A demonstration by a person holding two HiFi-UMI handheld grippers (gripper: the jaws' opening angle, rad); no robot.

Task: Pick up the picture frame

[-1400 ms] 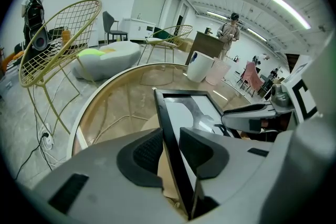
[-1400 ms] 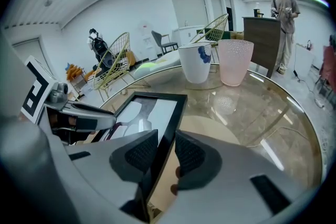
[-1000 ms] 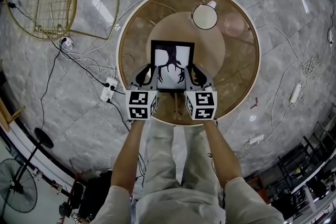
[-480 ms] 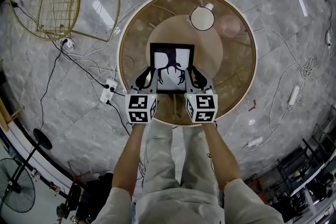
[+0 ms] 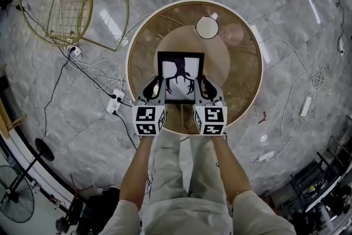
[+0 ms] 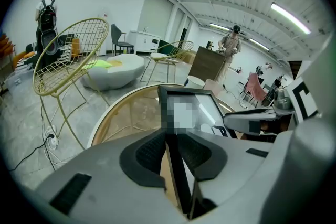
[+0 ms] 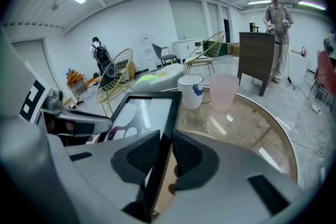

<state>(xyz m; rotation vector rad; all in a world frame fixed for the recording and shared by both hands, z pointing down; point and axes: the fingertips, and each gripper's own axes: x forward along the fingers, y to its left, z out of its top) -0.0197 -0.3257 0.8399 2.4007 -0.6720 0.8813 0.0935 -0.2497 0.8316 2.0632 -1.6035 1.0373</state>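
A black picture frame (image 5: pixel 180 76) with a dark tree-like print hangs over the round glass table (image 5: pixel 245 80), held by both grippers. My left gripper (image 5: pixel 155 87) is shut on the frame's left edge (image 6: pixel 173 157), which runs between its dark pads. On the opposite side, my right gripper (image 5: pixel 203 86) is shut on the right edge (image 7: pixel 160 160). In the right gripper view the frame (image 7: pixel 142 118) reaches toward a white cup (image 7: pixel 190 91). The left gripper view shows the glass front (image 6: pixel 202 110) and the other gripper beyond it.
A white cup (image 5: pixel 207 27) and a pale pink cup (image 5: pixel 234 33) stand at the table's far side. A gold wire chair (image 5: pixel 55 0) is at the upper left. Cables and a power strip (image 5: pixel 115 100) lie on the marble floor. A person (image 7: pixel 275 23) stands by a dark cabinet.
The table and floor look smaller and farther down than a second ago, and the cup has shifted in view. Both grippers keep the same hold on the frame.
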